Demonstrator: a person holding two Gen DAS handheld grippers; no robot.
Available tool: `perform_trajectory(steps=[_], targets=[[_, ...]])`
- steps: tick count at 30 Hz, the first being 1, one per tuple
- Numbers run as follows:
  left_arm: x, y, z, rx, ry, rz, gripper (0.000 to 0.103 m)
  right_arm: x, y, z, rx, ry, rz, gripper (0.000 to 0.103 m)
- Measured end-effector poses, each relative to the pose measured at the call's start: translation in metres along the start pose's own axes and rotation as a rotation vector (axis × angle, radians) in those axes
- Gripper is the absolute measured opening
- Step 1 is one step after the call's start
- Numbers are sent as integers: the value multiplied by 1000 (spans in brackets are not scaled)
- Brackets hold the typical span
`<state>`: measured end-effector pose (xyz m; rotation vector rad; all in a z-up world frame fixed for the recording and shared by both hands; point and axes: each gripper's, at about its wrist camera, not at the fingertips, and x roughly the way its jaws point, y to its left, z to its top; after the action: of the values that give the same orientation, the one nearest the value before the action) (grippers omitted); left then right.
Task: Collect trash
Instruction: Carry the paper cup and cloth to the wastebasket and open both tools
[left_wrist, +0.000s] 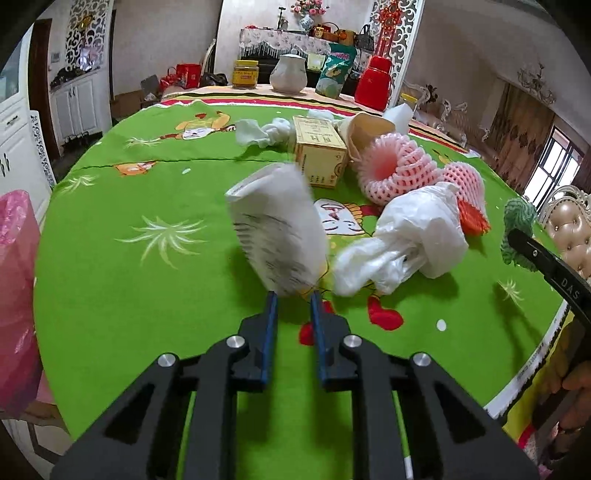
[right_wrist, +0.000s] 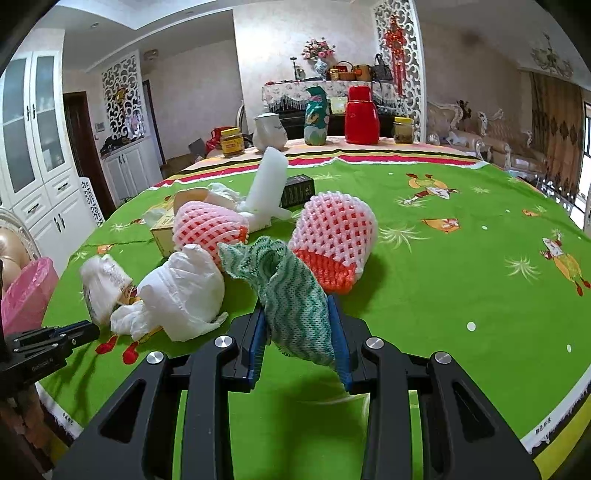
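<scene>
Your left gripper (left_wrist: 293, 291) pinches the white packet (left_wrist: 275, 229), blurred, tilted above the green cloth (left_wrist: 147, 295). Your right gripper (right_wrist: 297, 332) is clamped on the green rag (right_wrist: 291, 291). Just beyond lie a white bag (right_wrist: 184, 291), foam nets (right_wrist: 332, 236) and a box (left_wrist: 319, 155); a pink bag (left_wrist: 16, 295) hangs left.

On the desk (left_wrist: 110, 280), take the cardboard box (left_wrist: 319, 147) as the mark, seen from the left wrist. A paper cup (left_wrist: 369, 127) lies just right of it, foam nets (left_wrist: 397, 168) right and nearer. The crumpled plastic bag (left_wrist: 406, 243) lies nearer still. A blurred carton (left_wrist: 275, 229) stands before the box. A jug (left_wrist: 289, 74) stands far behind.
</scene>
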<state>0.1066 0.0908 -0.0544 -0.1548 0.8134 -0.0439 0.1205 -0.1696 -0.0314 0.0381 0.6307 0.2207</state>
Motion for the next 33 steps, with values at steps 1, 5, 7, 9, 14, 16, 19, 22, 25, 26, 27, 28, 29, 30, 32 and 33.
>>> perform_trajectory(steps=[1, 5, 7, 9, 14, 16, 19, 22, 25, 26, 27, 28, 29, 30, 32, 33], targets=[[1, 0, -1, 10, 2, 5, 18, 0, 1, 0, -1, 3, 0, 33], [-8, 8, -2, -28, -38, 44, 82, 0, 0, 0, 4, 7, -4, 33], [-14, 13, 0, -48, -69, 65, 91, 0, 0, 0, 6, 6, -5, 33], [-13, 18, 7, -52, -70, 80, 91, 1, 0, 0, 3, 9, -4, 33], [6, 38, 28, -116, -22, 123, 91, 0, -2, 0, 8, 8, -2, 33], [19, 47, 33, -133, 16, 153, 89, 0, -2, 0, 11, 9, 0, 33], [25, 53, 38, -141, 30, 121, 50, 1, 0, 0, 3, 10, -1, 33], [15, 47, 37, -105, -11, 98, 49, -1, 4, -1, -10, -1, -5, 33], [-1, 39, 29, -78, -62, 97, 49, -3, 14, -2, -47, 4, -5, 33], [-7, 37, 25, -77, -79, 89, 49, -3, 20, -4, -63, 11, 2, 33], [-11, 36, 23, -74, -91, 88, 49, -4, 27, -5, -79, 16, 16, 33], [-16, 36, 20, -70, -107, 89, 49, -5, 33, -7, -94, 18, 27, 33], [-21, 35, 17, -66, -123, 87, 49, -6, 39, -8, -109, 21, 37, 33], [-27, 34, 14, -60, -145, 76, 49, -7, 48, -10, -128, 24, 51, 33], [-37, 33, 9, -45, -178, 78, 49, -8, 61, -12, -147, 30, 76, 33], [-45, 32, 4, -33, -205, 83, 49, -9, 69, -14, -158, 35, 100, 33]])
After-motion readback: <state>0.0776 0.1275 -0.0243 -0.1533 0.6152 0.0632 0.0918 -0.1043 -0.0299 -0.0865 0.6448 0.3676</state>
